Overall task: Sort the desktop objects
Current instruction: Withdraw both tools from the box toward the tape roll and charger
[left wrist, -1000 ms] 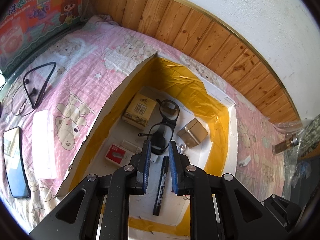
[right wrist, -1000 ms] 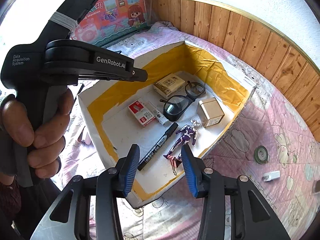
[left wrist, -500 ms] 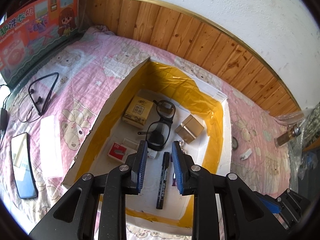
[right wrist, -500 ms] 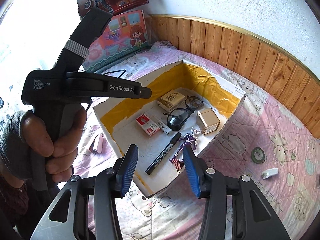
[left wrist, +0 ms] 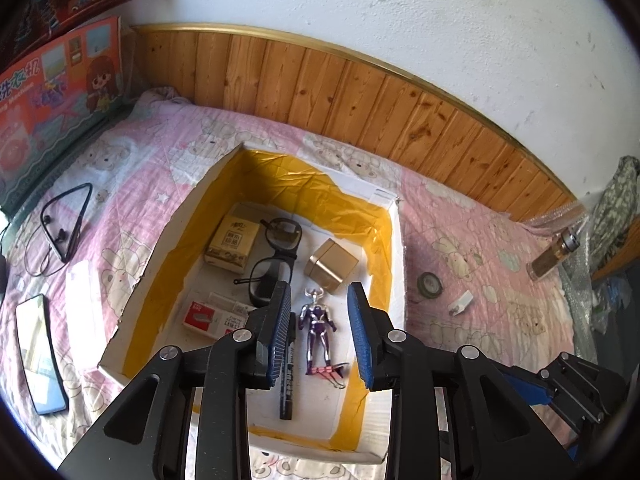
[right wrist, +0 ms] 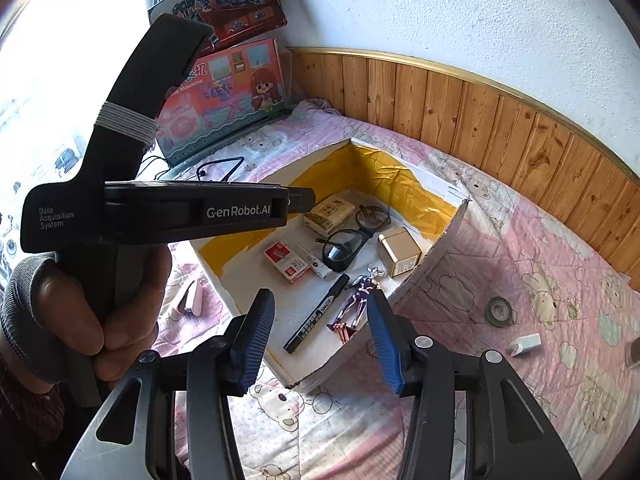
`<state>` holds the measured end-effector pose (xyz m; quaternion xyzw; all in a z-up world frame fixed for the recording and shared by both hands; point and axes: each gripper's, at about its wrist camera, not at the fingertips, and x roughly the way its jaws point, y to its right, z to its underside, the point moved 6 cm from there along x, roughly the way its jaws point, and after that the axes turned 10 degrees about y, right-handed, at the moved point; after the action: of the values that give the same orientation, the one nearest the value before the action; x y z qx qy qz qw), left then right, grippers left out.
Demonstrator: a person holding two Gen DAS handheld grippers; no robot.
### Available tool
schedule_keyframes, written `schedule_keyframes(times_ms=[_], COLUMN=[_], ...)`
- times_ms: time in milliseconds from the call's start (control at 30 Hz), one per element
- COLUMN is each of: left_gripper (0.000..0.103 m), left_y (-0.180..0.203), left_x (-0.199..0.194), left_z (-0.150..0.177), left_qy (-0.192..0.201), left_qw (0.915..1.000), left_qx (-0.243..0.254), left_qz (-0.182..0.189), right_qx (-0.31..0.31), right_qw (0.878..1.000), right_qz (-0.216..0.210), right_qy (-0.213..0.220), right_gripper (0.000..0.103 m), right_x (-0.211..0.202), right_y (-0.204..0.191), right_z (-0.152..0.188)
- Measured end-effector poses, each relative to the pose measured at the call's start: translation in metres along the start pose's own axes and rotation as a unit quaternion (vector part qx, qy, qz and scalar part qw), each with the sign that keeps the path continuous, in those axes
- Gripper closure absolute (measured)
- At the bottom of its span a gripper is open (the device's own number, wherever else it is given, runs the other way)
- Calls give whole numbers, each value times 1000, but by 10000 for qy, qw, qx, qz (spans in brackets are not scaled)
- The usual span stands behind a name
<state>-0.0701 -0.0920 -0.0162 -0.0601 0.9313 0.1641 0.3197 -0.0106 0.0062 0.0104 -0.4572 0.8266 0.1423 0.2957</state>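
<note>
An open white box (left wrist: 400, 264) with yellow tape lies on the pink quilt. In it are a tan carton (left wrist: 232, 238), black glasses (left wrist: 276, 256), a gold tin (left wrist: 331, 266), a red packet (left wrist: 200, 316), a black marker (left wrist: 287, 376) and a purple figure (left wrist: 318, 334). My left gripper (left wrist: 320, 334) is open and empty, held above the box over the figure. My right gripper (right wrist: 320, 338) is open and empty, above the box's near corner (right wrist: 296, 380); the marker (right wrist: 316, 320) and figure (right wrist: 356, 308) show between its fingers.
On the quilt left of the box lie a black neckband earphone (left wrist: 66, 226), a white bar (left wrist: 80, 304) and a phone (left wrist: 40, 348). Right of it lie a tape roll (left wrist: 430, 282), a white plug (left wrist: 460, 304) and a brown bottle (left wrist: 554, 258). Toy boxes (left wrist: 56, 88) stand at the far left.
My left gripper has opened wider and pulled back and up from the box, uncovering the purple figure. My right gripper has also drawn back and up, still open.
</note>
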Motion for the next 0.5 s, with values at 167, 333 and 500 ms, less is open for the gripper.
schedule_keyframes(times_ms=[167,333,500], left_gripper=[71,71,69], left_y=[16,30,47], left_x=[0,2,8], left_z=[2,5,9], left_qy=[65,55,44], left_qw=[9997,9994,9986], left_qx=[222,290,370], left_qz=[55,190,366], right_qx=[94,189,257], right_qw=[9999,9996,9993], right_qz=[108,205,272], right_qy=[33,20,-14], right_gripper=[53,53,52], right_x=[-5,-6,-7], right_y=[13,29,43], right_z=[1,5,11])
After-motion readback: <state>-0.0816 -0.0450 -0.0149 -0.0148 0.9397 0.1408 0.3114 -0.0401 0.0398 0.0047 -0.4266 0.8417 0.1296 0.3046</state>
